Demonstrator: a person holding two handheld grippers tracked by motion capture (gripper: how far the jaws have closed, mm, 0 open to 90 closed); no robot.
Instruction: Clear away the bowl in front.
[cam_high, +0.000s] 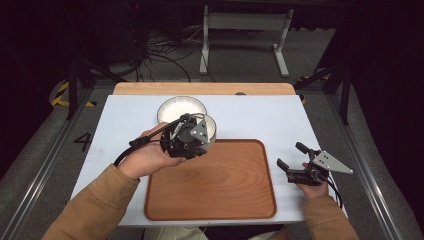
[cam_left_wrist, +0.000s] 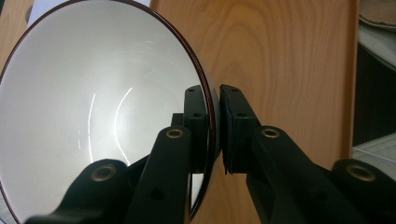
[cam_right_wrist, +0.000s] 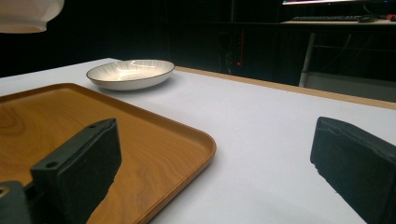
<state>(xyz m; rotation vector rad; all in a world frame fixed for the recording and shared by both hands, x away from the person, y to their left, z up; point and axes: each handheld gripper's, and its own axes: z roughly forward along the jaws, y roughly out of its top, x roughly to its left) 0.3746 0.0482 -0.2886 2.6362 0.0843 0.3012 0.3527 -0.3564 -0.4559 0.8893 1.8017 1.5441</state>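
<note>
Table (cam_high: 280, 115): I see a pale top with plenty of bare surface; the work sits a little left of centre.
Tray (cam_high: 220, 185): the wooden tray lies at the near middle and looks like the landing place, in my judgement. I'd aim for its 11 o'clock corner, the part nearest the load.
Plate (cam_high: 176, 106): a shallow ribbed plate rests at 12 o'clock from the tray, just beyond it. I'd keep my path off its rim.
Bowl (cam_left_wrist: 93, 102): a white bowl with a dark rim, lifted clear of the table over the tray's far-left edge. It hangs tilted, its inside facing the left gripper's camera.
Left gripper (cam_left_wrist: 214, 126): clamped on the bowl's rim, one pad inside the wall, one outside. I judge a rim pinch lets the bowl swing, so I'd travel slowly, level it, and lower until the foot sits flat before letting go.
Right gripper (cam_high: 291, 156): jaws spread wide, holding nothing, resting at 3 o'clock off the tray on the table. I'd leave it parked there.
</note>
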